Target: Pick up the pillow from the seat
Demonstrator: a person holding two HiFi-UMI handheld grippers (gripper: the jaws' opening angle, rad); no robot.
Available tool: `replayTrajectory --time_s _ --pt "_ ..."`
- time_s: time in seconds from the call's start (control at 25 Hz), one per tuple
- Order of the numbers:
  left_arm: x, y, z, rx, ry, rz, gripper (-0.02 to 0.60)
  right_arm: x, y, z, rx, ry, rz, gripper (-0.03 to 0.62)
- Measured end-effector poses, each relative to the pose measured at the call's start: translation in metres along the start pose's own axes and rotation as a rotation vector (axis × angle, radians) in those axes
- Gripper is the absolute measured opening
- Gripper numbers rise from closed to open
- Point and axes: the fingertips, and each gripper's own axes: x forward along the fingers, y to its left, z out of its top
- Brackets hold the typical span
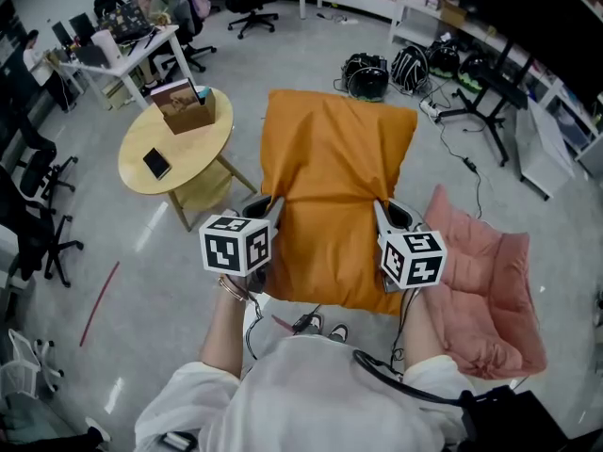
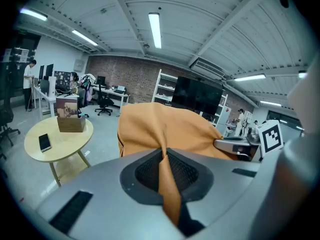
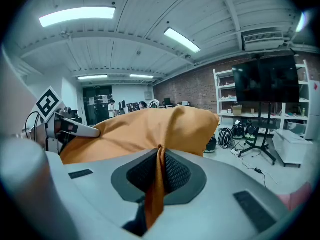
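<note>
Lift looks done: left claw (image 2: 167,176) and right claw (image 3: 157,179) each pinch a fold of the orange pillow (image 1: 332,177), apparently clear of the pink seat (image 1: 490,290); next, hold both grips and carry level.

Grey floor (image 1: 311,50), round wooden table (image 1: 184,149), brick wall (image 2: 132,79), ceiling lights (image 2: 155,29).

White sleeves (image 1: 184,403), a black cable (image 1: 396,382), grey left tongs (image 1: 276,200) and right tongs (image 1: 378,205) bearing black-and-white marker cubes (image 1: 236,243).
</note>
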Motion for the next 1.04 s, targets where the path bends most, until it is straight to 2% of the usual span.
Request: replayTrajectory --time_s 0.68,1.04 --pt "0.013 -0.004 -0.004 0.0 0.037 -0.04 0.021 0.001 -0.009 -0.005 -0.025 0.024 -0.012 0.032" --pt "0.021 -0.006 -0.011 -0.025 0.042 -0.064 0.021 0.0 -0.016 -0.011 -0.024 0.027 -0.007 0.032"
